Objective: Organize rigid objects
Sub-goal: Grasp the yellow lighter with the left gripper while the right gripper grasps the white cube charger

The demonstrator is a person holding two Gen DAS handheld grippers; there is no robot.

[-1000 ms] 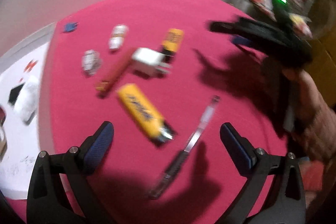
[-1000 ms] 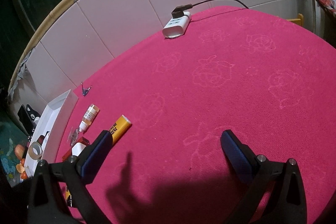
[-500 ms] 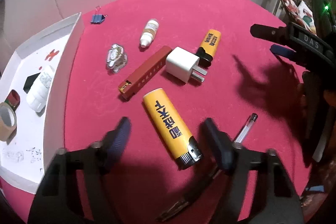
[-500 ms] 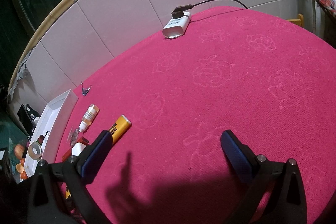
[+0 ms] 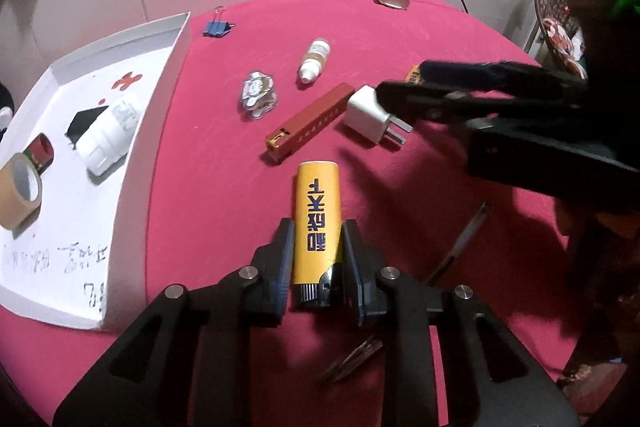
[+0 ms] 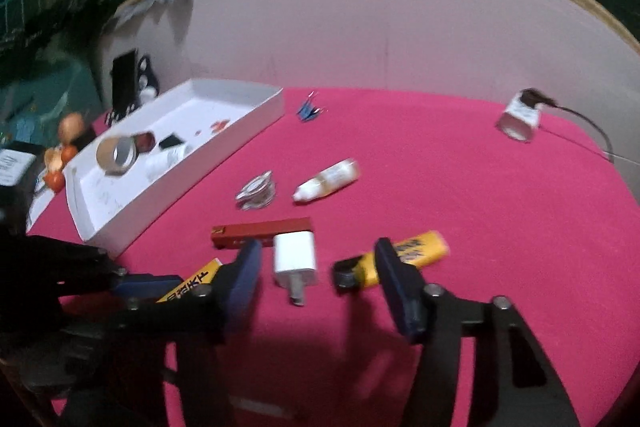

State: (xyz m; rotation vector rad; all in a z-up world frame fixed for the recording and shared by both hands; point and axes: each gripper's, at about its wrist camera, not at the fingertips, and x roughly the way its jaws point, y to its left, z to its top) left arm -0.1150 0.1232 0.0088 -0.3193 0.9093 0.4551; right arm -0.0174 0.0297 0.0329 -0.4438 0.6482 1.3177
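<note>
The left gripper [image 5: 316, 259] is closing, its blue pads flanking a smooth, boxy yellow lighter [image 5: 317, 223] on the napped pink cloth [image 5: 224, 155] near the tabletop's front edge. The right gripper [image 6: 320, 267] is closing too, still spread around a glossy white plug adapter [image 6: 295, 259] without touching it. A shallow white cardboard tray [image 5: 132, 163] lies along the left edge; bare cloth stretches toward the far right corner.
</note>
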